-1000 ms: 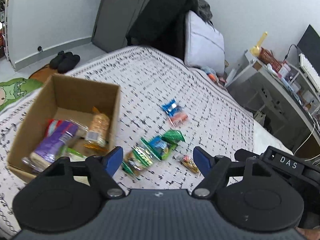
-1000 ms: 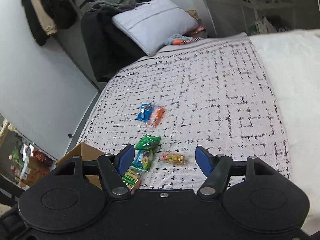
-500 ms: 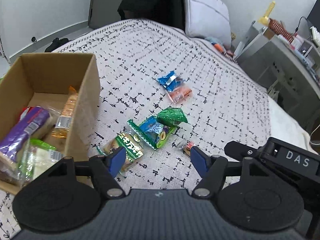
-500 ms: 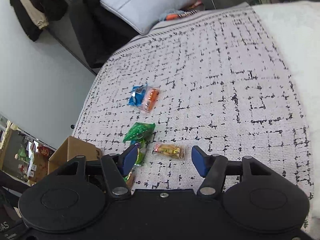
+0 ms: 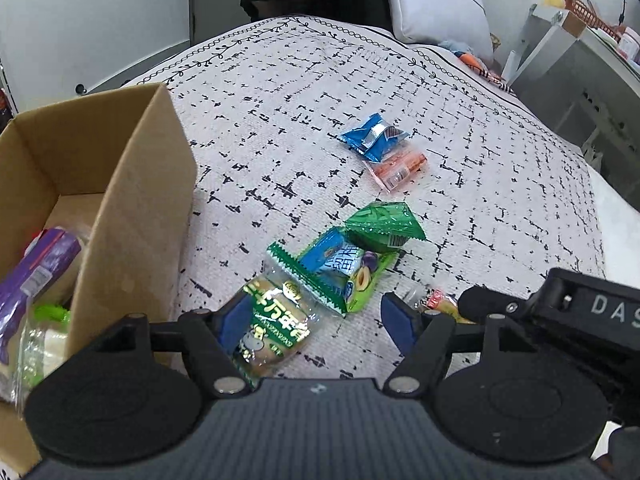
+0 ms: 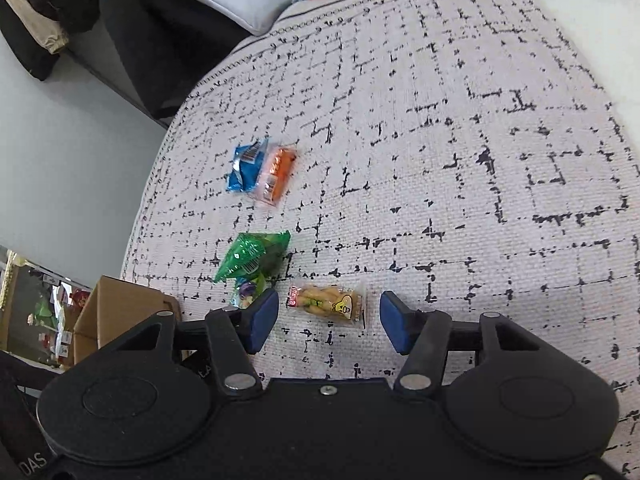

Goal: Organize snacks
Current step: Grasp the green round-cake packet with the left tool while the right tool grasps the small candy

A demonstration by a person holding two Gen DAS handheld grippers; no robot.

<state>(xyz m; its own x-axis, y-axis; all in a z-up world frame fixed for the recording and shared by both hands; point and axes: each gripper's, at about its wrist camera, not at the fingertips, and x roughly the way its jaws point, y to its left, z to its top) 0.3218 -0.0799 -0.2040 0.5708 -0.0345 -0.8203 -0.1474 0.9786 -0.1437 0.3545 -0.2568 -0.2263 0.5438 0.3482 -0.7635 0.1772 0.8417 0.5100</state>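
Both tools lowered closer to the bed's snacks.
Left tool (image 5: 312, 322), open, now straddles the green-labelled packet (image 5: 274, 326); right tool (image 6: 326, 322), open, brackets the yellow packet (image 6: 326, 305).

Bedspread (image 5: 304, 92): off-white, broken black grid dashes, black chain-and-leaf border at far edge. Cardboard box (image 5: 136, 208): plain brown. Inside it, purple packet (image 5: 36, 276), another clear with lime green (image 5: 44, 332).

Near snack pack (image 5: 276, 324): clear with green band, white lettering. Next pack (image 5: 340, 276): blue and lime green, zigzag green edge. Foil pack (image 5: 380, 228): shiny emerald green. Far pair: blue packet (image 5: 374, 138) with silver strip; orange packet (image 5: 398, 166), translucent ends. Small packet (image 6: 326, 304): clear, yellow-tan contents, red label.

Gripper pads (image 6: 262, 320): dark blue on black bodies. Pillow (image 5: 436, 4): pale grey.
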